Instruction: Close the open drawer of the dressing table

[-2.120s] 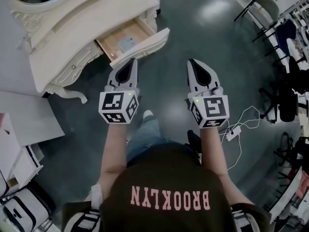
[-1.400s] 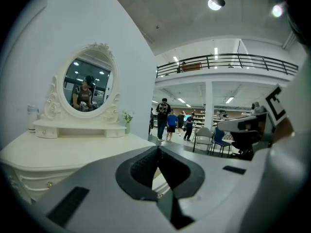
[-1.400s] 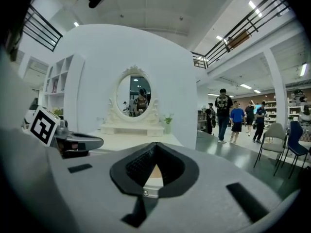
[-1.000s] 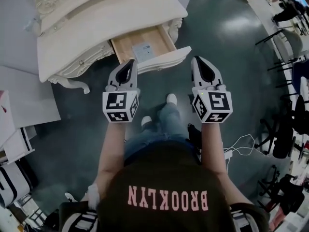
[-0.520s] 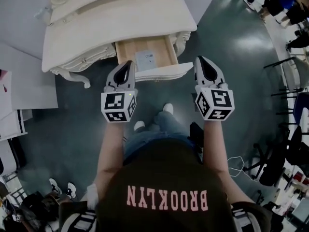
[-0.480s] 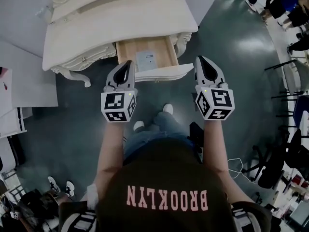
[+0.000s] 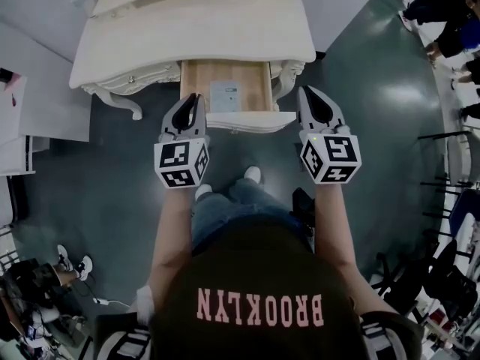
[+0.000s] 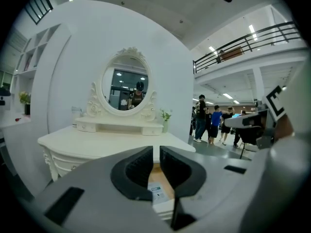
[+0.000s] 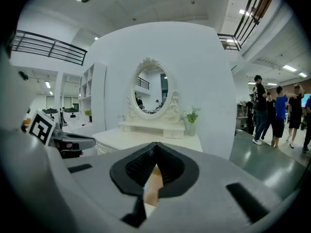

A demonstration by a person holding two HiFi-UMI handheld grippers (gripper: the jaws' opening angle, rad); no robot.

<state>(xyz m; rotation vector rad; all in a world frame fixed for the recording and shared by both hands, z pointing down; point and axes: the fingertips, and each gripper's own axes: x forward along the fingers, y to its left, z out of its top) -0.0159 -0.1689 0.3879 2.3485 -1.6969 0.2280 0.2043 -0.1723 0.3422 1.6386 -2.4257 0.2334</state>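
The drawer (image 7: 225, 81) stands pulled out of the white counter (image 7: 150, 36), its front panel (image 7: 251, 121) between the two claws. The left claw (image 7: 193, 100) and right claw (image 7: 306, 94) are each pressed together on nothing, near the panel's ends; contact can't be told. As I judge it, a push at one end alone could skew the drawer and jam it - or a tip could slip off the edge. Only the head view shows how far the drawer is out and the paper slip (image 7: 225, 96) inside; the claw views add the oval mirror (image 8: 125, 87).
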